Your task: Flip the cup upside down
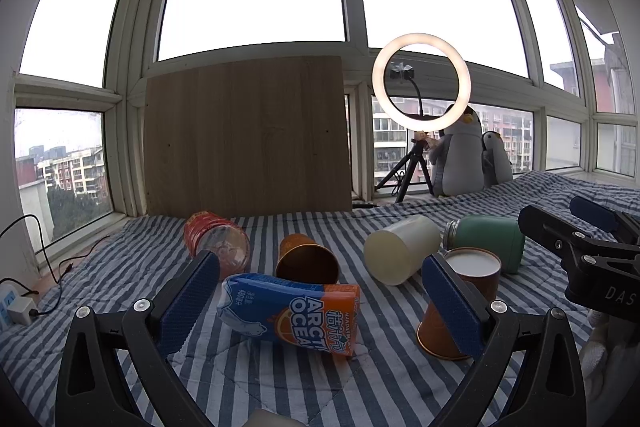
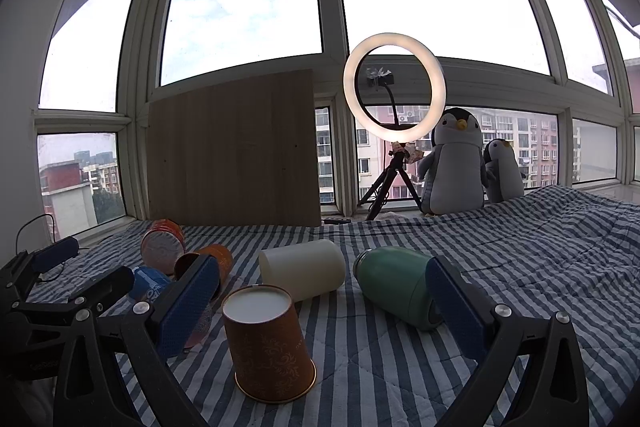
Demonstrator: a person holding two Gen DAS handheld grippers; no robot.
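An orange paper cup (image 2: 268,343) stands upside down on the striped bedspread, its white base up; it also shows in the left wrist view (image 1: 460,301), partly behind my left gripper's right finger. My right gripper (image 2: 320,311) is open around it with nothing between the pads. A second orange cup (image 1: 307,259) lies on its side, mouth toward me. My left gripper (image 1: 320,307) is open and empty above an Arctic Ocean can (image 1: 290,309). The right gripper (image 1: 580,247) shows at the right edge of the left wrist view.
A cream cup (image 2: 304,269) and a green flask (image 2: 396,291) lie on their sides. A red bottle (image 1: 216,241) lies at the left. A wooden board (image 1: 246,137), ring light on tripod (image 2: 394,87) and penguin plushies (image 2: 456,163) stand by the window.
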